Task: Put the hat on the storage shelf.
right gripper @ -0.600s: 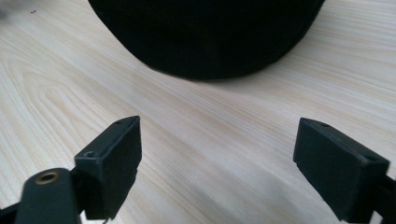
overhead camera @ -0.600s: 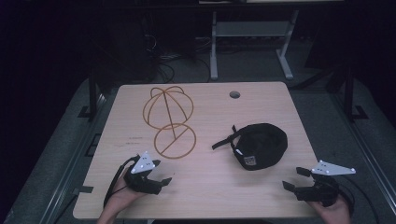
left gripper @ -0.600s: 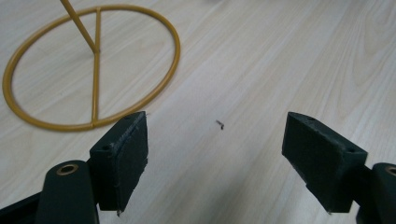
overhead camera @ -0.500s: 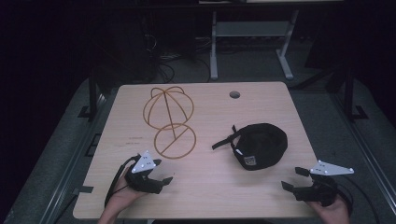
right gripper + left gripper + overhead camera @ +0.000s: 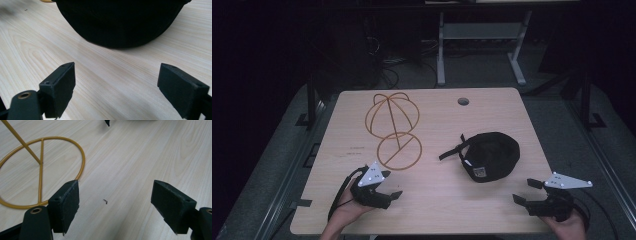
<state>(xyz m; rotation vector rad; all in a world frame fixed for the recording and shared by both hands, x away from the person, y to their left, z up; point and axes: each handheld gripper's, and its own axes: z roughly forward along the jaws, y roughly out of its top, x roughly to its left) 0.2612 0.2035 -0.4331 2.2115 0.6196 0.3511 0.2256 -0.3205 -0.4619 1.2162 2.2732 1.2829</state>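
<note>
- Overhead, the black fabric cap (image 5: 489, 156) lies on the pale wooden table (image 5: 432, 200), right of the gold wire hat stand (image 5: 393, 131); both tools sit near the front edge.
- Left tool (image 5: 115, 207): jaws wide apart, empty, beside the stand's ring base; likely it should steady that.
- Right tool (image 5: 116, 87): agape, facing the cap; approach low, pinch the brim.

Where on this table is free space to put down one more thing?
Bare wood lies along the near edge between the left tool and right tool, and at the far right, from the table's hole to its right edge. The middle strip between wire stand and black cap is tighter.
</note>
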